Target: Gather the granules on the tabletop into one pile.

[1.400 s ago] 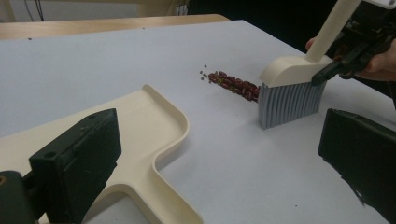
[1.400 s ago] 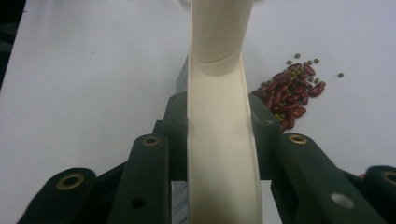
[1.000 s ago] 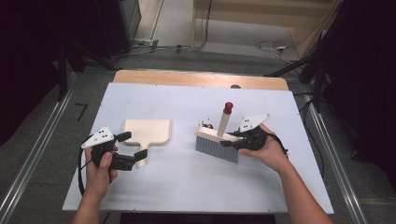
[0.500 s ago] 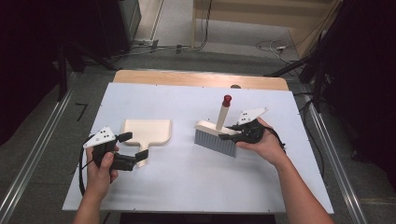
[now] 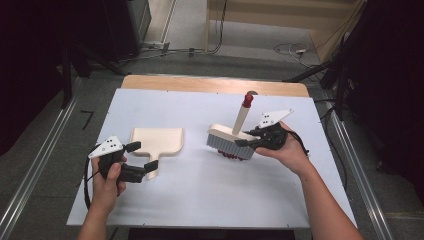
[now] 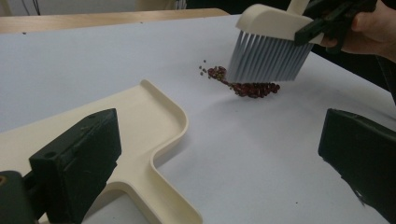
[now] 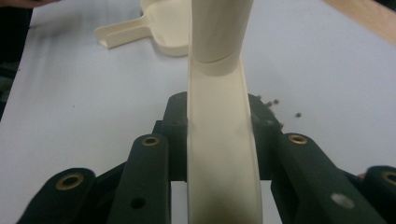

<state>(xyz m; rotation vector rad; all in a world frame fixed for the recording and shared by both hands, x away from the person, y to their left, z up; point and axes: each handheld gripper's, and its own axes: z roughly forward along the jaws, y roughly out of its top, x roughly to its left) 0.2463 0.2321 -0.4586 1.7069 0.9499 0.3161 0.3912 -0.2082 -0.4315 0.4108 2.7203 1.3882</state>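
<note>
From where I stand, the left tool [image 5: 139, 155] sits nearest, held low over the white-covered table [image 5: 190, 200] in the person's left hand [image 5: 107, 182], its jaws spread apart with nothing pinched. The stub handle of the cream plastic dustpan [image 5: 157, 141] lies between those jaws, though I cannot tell whether either pad touches it; the pan's flat tray spreads out just beyond the tool, flat on the table.

Across from it, well apart, the right tool [image 5: 245, 142] is clenched on the cream plastic hand brush with grey bristles and a red-tipped handle [image 5: 231, 141]; in the right gripper view the pads press both sides of the brush's cream back [image 7: 219, 154]. The brush hangs tilted, bristles down, with its handle rising away from the tool.

Right under the bristle tips, on the side facing the dustpan, lies a small heap of dark red beans [image 6: 250, 87], with a few strays just beyond it [image 6: 205, 70].

By my reckoning the job is early: brush in hand, beans gathered loosely, but none in the pan. Left to do: take hold of the dustpan, bring its lip to the heap, and sweep the beans in, strays included.
</note>
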